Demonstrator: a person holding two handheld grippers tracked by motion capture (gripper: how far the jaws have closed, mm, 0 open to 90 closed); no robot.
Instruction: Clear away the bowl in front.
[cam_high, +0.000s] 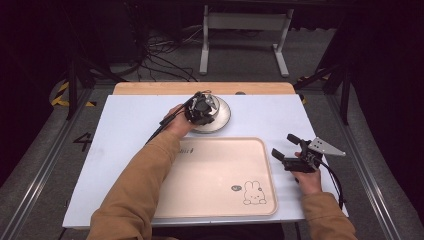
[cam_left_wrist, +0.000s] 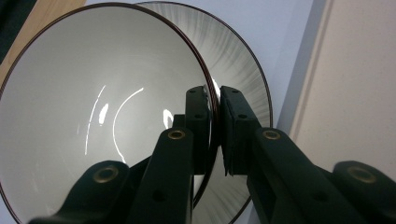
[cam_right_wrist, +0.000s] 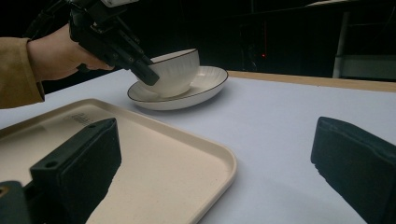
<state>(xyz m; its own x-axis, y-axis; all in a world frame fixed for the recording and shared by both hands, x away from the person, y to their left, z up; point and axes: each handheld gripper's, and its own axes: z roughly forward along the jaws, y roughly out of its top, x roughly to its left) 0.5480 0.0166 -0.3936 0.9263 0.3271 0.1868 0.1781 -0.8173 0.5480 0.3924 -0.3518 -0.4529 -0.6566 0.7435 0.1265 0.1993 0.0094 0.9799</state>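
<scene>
Bowl (cam_right_wrist: 175, 72), glazed ceramic, rigid, slick and breakable, sits tilted on a plate (cam_right_wrist: 205, 88) at 12 o'clock from the tray (cam_high: 220, 175). Left gripper (cam_left_wrist: 215, 116) pinches its thin rim, the sensible hold. Right gripper (cam_high: 290, 150) rests agape at 3 o'clock.

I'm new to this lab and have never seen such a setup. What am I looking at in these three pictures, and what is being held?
No robot arm here: a person holds a two-fingered gripper in each hand. The high view looks down on the table from above. The other two pictures come from cameras riding on the grippers, looking along their black fingers. On the table lie a beige tray with a rabbit drawing and a saucer carrying a white cup. The left gripper is pinching the cup's rim, one finger inside and one outside. The right gripper is open beside the tray's right edge, holding nothing.
</scene>
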